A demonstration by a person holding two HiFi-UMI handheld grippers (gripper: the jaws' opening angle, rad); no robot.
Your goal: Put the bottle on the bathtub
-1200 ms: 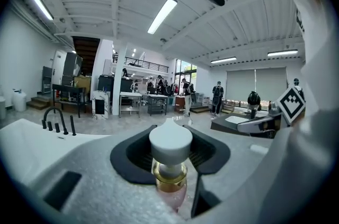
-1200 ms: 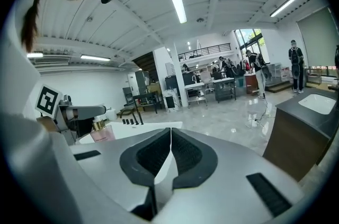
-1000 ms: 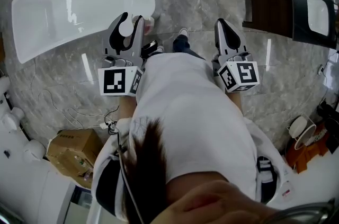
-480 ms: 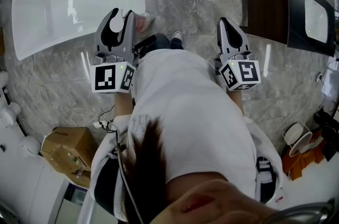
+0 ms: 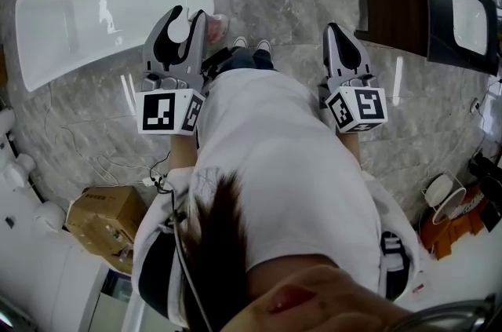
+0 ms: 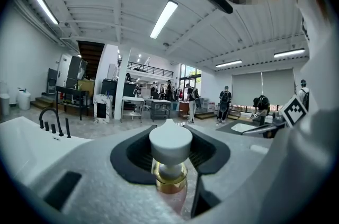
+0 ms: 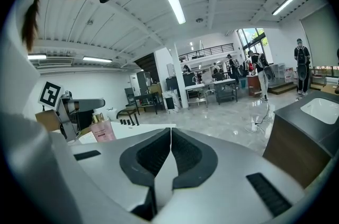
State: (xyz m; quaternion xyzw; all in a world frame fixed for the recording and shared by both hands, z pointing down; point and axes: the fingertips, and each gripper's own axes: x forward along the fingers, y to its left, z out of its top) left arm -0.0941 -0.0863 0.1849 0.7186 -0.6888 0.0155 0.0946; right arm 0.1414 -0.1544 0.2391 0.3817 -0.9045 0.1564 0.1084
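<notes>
- The white tub [image 5: 102,1] is seen at the upper left of the head view, on a grey marble floor [image 5: 298,1].
- A dark cabinet [image 5: 396,9] is set well apart from it, at upper right.
- The left gripper [image 5: 186,15] is clamped under the bottle's cap, just beside the tub's rim.
- The right gripper [image 5: 336,32] is held over the floor, jaws pressed together, nothing between them.
- The pink bottle [image 6: 170,164] is held upright beside the tub, not yet on it.

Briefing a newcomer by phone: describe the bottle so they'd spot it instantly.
Start at the white bathtub; at its near corner are the left tongs. Clamped between them is the bottle: pink body, gold collar, round white cap, while the right tongs are shut, empty.
</notes>
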